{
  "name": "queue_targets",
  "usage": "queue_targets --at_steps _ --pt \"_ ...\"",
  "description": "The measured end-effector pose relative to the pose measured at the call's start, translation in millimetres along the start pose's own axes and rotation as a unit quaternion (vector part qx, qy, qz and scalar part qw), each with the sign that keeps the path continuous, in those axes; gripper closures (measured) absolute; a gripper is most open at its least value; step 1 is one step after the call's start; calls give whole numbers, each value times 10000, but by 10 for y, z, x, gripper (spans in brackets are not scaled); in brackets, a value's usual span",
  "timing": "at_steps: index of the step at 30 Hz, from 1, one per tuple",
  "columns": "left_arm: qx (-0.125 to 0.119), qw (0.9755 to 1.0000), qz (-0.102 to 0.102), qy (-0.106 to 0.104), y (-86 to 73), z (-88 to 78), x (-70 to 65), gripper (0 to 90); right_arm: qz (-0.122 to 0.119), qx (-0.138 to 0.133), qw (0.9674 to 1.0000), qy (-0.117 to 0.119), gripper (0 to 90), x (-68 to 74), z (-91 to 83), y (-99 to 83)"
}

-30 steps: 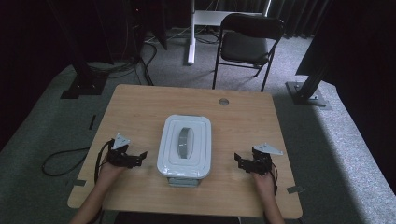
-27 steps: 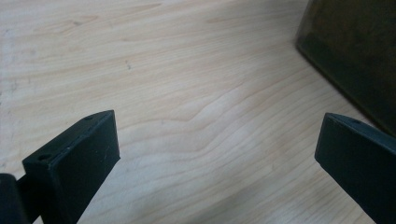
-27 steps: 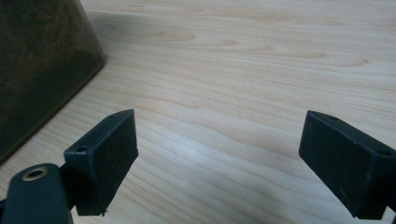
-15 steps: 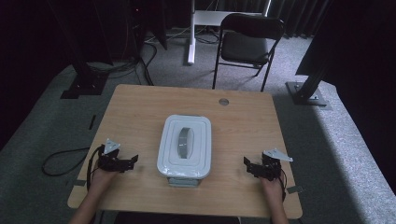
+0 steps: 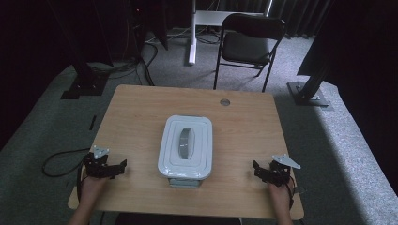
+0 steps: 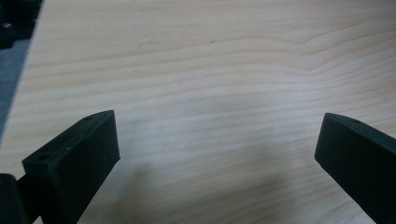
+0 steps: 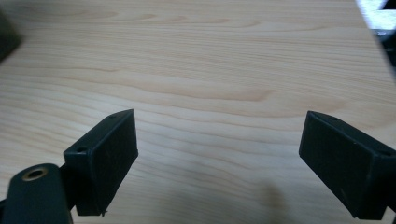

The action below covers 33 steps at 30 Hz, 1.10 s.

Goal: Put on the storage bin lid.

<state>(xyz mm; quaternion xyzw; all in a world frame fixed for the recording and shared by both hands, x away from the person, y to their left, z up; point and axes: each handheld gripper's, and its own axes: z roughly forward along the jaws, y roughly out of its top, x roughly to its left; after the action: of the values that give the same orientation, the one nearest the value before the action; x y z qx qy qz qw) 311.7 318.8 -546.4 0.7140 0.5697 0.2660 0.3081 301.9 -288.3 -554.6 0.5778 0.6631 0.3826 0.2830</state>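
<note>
A white lidded container (image 5: pixel 186 146) with a grey handle on its lid sits in the middle of the wooden table (image 5: pixel 141 108). My left gripper (image 5: pixel 117 167) rests near the table's front left corner, open, its jaws wide apart over bare wood (image 6: pixel 210 93). Near the front right edge lies my right gripper (image 5: pixel 259 169), also open, with nothing but wood grain (image 7: pixel 219 84) between its jaws. Both grippers stand well clear of the container, one on each side.
A round grommet hole (image 5: pixel 225 101) marks the table's far side. A black folding chair (image 5: pixel 248 44) and a white post (image 5: pixel 192 33) stand on the grey carpet beyond. Black stand bases (image 5: pixel 309 91) flank the table. A cable (image 5: pixel 61 159) loops on the floor at left.
Both grippers have drawn back from the container toward the table's front corners, the left one moving outward left and the right one outward right.
</note>
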Motion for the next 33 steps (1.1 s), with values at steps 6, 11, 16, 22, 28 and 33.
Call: queue_targets --at_steps 6,11,16,22,28,33 --pt "80 9993 -232 280 -60 -38 57 4 203 16 9995 -221 106 -69 -62 -48" --pt "133 9983 -337 465 -110 -69 96 4 311 13 9987 -401 106 -120 -113 -91" --pt "88 9953 -541 804 -157 -105 121 4 381 51 9978 -545 106 -194 -156 -139" --pt "71 9933 -621 969 -200 -129 174 4 499 117 9956 -787 107 -238 -151 -174" --pt "84 9925 -596 1064 -233 -123 172 5 358 210 9941 -1006 107 -224 -114 -184" --pt "106 9922 -514 1134 -246 -108 177 5 450 286 9936 -994 107 -247 -104 -181"
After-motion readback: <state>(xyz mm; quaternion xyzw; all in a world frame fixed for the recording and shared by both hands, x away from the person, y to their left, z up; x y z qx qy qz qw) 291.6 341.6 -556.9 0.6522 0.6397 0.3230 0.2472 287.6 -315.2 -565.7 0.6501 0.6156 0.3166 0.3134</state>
